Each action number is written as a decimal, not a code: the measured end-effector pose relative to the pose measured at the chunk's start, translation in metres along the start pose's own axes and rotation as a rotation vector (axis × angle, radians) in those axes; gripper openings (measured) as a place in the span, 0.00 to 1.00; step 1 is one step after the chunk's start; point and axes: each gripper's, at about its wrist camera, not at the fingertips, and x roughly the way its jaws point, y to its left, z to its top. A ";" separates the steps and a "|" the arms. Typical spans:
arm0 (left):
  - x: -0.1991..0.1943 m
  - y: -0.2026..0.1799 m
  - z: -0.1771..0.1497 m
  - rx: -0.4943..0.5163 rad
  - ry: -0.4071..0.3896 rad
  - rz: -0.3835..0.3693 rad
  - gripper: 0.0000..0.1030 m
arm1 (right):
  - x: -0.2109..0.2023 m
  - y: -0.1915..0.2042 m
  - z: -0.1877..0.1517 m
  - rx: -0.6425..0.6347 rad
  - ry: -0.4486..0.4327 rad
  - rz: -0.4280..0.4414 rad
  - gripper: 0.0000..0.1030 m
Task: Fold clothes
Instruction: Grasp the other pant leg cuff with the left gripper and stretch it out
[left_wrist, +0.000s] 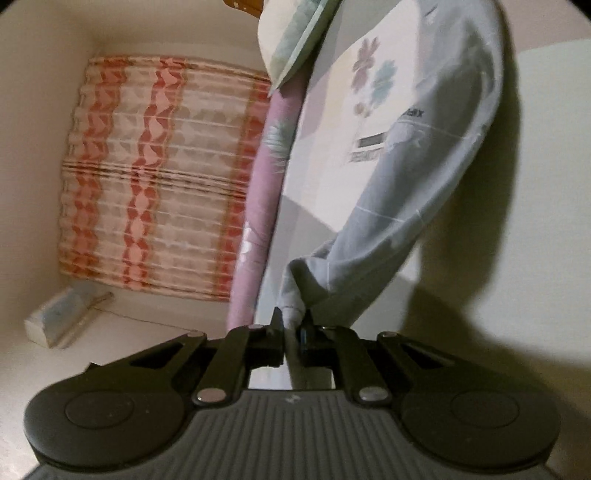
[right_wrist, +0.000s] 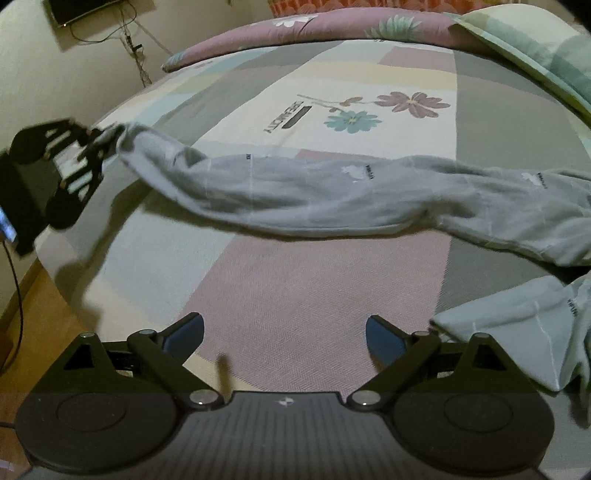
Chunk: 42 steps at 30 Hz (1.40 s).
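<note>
A grey garment (right_wrist: 332, 192) lies across the patchwork bedsheet (right_wrist: 295, 295), one long leg or sleeve stretched to the left. My left gripper (left_wrist: 293, 328) is shut on that leg's cuff (left_wrist: 295, 295), lifting it a little off the bed; the same gripper (right_wrist: 99, 147) shows at the left of the right wrist view. My right gripper (right_wrist: 284, 336) hovers open over the pink patch near the bed's front edge, nothing between its fingers. The garment's other leg (right_wrist: 524, 325) lies just right of it.
A purple floral quilt (right_wrist: 314, 33) and a green checked pillow (right_wrist: 535, 48) sit at the far side of the bed. A red patterned curtain (left_wrist: 159, 177) hangs beyond. Wooden floor (right_wrist: 33, 306) and a cable lie left of the bed.
</note>
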 end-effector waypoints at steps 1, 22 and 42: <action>0.009 0.004 0.002 0.006 0.002 0.011 0.05 | -0.001 -0.002 0.000 0.003 -0.003 -0.003 0.94; 0.137 0.095 0.077 -0.090 -0.034 0.118 0.06 | -0.012 -0.036 0.003 0.096 -0.027 -0.030 0.94; 0.205 0.110 0.035 -0.416 0.148 -0.249 0.07 | -0.033 -0.059 0.020 0.193 -0.104 -0.014 0.94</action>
